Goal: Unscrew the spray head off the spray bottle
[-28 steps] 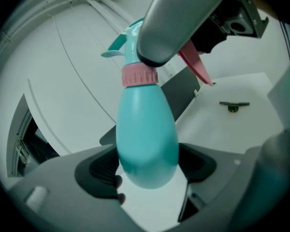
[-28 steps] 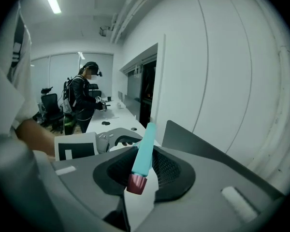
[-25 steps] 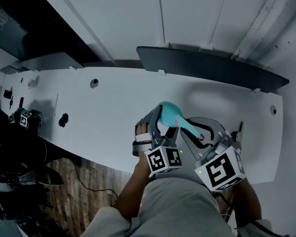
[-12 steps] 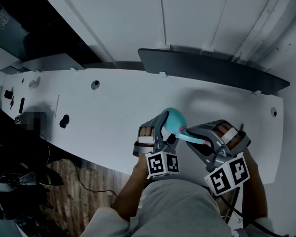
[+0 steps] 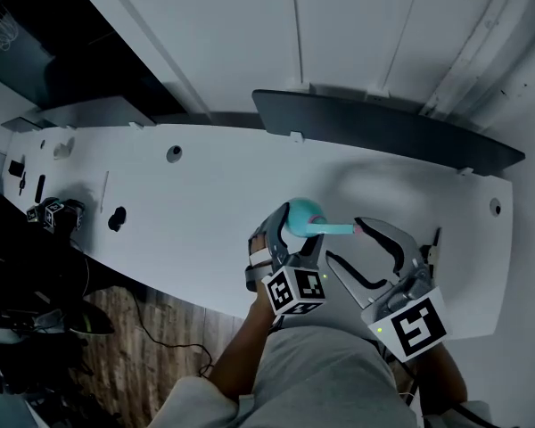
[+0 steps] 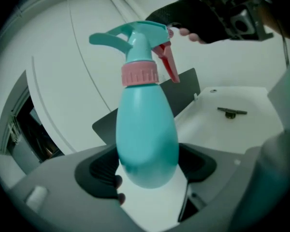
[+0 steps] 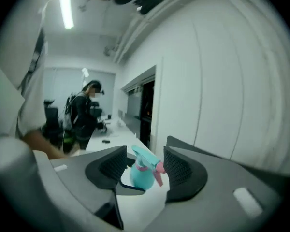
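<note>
A teal spray bottle (image 5: 301, 215) with a pink collar (image 6: 140, 74), a teal spray head (image 6: 130, 35) and a pink trigger (image 6: 170, 64) is held above the white table (image 5: 205, 176). My left gripper (image 5: 296, 239) is shut on the bottle's round body (image 6: 147, 139). In the head view the spray head (image 5: 339, 229) points right. My right gripper (image 5: 349, 242) has just been opening; its jaws stand wide, a little short of the spray head, pads touching nothing. In the right gripper view the bottle (image 7: 144, 170) shows beyond the open jaws.
A dark flat panel (image 5: 383, 123) lies along the table's far edge by the white wall. Small black parts (image 5: 116, 218) and a marker cube (image 5: 49, 210) sit at the table's left end. A black T-shaped piece (image 6: 231, 111) lies on the table. A person (image 7: 84, 115) stands far off.
The right gripper's jaws have opened and let go of the spray head, drawing back from it. The left gripper has sunk slightly and rolled with the bottle.
</note>
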{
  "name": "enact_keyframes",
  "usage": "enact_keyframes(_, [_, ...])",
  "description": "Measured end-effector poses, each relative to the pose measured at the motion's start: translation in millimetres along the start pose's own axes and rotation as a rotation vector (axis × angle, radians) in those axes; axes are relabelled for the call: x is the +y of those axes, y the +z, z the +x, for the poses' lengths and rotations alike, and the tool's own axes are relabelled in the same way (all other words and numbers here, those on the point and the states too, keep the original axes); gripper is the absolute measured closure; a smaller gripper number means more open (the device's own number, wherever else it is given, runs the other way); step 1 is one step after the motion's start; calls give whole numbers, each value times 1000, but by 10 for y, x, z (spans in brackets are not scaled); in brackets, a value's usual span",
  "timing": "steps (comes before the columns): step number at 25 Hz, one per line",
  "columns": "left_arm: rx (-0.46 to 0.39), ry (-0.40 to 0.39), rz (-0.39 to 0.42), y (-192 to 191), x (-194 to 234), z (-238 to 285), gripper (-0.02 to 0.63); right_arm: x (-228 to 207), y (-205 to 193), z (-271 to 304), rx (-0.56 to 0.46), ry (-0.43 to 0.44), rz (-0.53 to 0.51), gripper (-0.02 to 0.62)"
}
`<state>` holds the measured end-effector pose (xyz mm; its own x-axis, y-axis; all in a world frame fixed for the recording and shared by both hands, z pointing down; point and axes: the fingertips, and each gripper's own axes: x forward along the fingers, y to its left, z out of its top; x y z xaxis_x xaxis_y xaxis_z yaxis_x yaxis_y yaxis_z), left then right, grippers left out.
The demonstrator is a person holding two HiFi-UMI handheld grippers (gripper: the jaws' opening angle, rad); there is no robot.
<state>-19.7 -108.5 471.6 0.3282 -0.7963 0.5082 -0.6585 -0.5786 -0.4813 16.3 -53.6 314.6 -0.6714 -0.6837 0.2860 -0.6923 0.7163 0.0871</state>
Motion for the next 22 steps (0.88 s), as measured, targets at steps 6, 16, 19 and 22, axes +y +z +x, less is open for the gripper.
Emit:
enact_keyframes(6, [38,44,-37,-129,111,46,232,89,-92,-50,-34,31,416,428])
enact_keyframes(16, [0,60,-53,-44,157,44,232,252,-291,45,65,80,385,453])
enact_keyframes(19, [-30,57,-42,16,136,16,232,154,-305,65,60,58,387,451])
enact_keyframes(22, [-46,64,-9,46,111,-18,232,58,-257,56,31,61,442,438])
